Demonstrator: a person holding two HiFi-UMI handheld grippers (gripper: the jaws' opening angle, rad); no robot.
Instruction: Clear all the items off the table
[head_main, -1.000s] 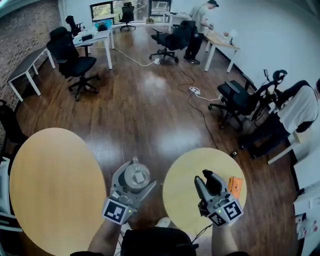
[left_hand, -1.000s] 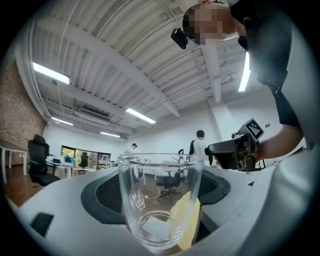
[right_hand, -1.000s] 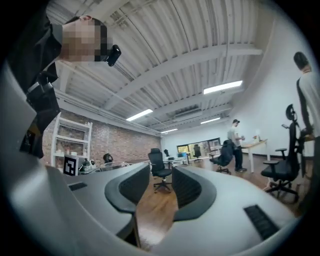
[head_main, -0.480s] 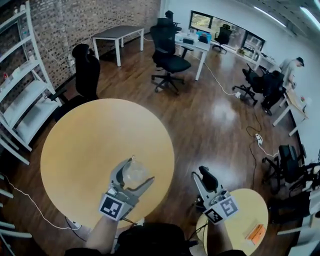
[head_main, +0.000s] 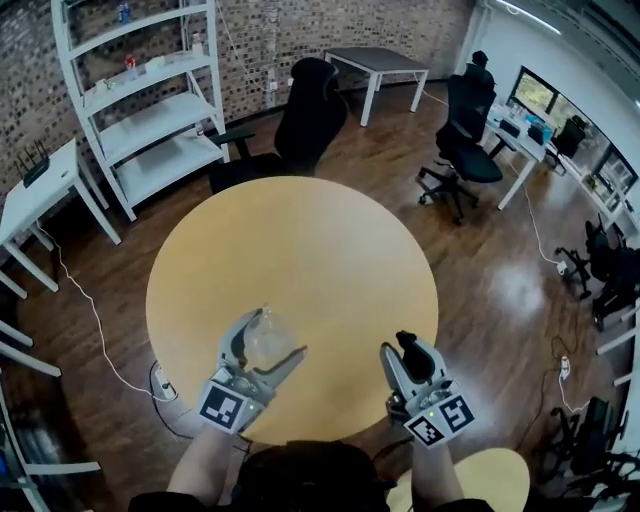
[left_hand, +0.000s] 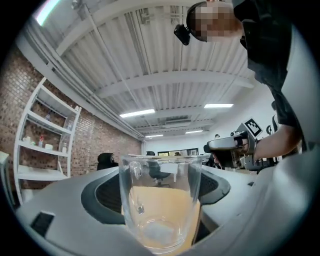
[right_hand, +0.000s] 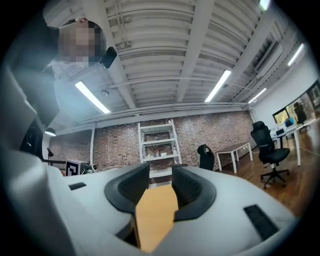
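Holding, left gripper (head_main: 270, 338): fingers spread wide, pressed on opposite sides of a clear glass (left_hand: 160, 202); grip firm, glass upright.
Glass: seated deep between the left fingers, mouth up, looks empty; small handle loop visible through its wall; rim standing above the fingertips in the left gripper view. Over the table's near part in the head view; cannot tell whether touching the top.
Right gripper (head_main: 405, 358): fingers parted by a narrow gap, gripping nothing; only a strip of yellow tabletop visible through the gap.
Round table (head_main: 300, 240): yellow wood top, spreading ahead of both sets of fingertips and under the left ones; right fingertips near its near-right rim.
Spacing: right fingers well apart from the left ones, off to the glass's right.
Black chair (head_main: 305, 125): well beyond the fingertips, past the table's far edge.
White shelf (head_main: 150, 110): further beyond, left of the left fingers' line, against a brick wall.
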